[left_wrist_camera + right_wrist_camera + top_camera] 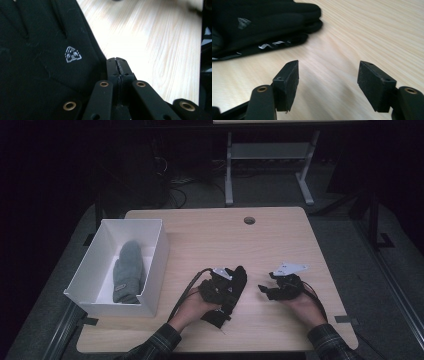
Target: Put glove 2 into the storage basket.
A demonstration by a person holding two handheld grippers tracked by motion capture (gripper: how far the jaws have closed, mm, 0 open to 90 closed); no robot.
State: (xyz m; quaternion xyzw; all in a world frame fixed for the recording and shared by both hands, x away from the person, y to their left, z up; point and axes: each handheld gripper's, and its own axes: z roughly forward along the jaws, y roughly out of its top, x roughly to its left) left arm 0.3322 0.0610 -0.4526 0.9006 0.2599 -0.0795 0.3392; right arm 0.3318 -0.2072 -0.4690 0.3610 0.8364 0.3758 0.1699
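A: From the high view, where is the black glove [231,292] lying?

B: It is lying on the wooden table [280,240], near the front edge, partly under the left gripper [218,287]. The right gripper [270,290] is sitting just to its right, apart from it. A white box [157,255] is standing at the table's left with a grey mitten [127,270] lying inside.

A: And in the left gripper view?

B: The left gripper [117,68] is showing its jaws pressed together, with nothing visible between the pads. The black glove [45,62], bearing a small white logo, is lying right beside the jaws, against their left side.

A: The right gripper view?

B: The right gripper [328,76] is holding its jaws spread, with bare table [367,32] between them. The black glove [262,25] is lying beyond, at upper left, not touching them.
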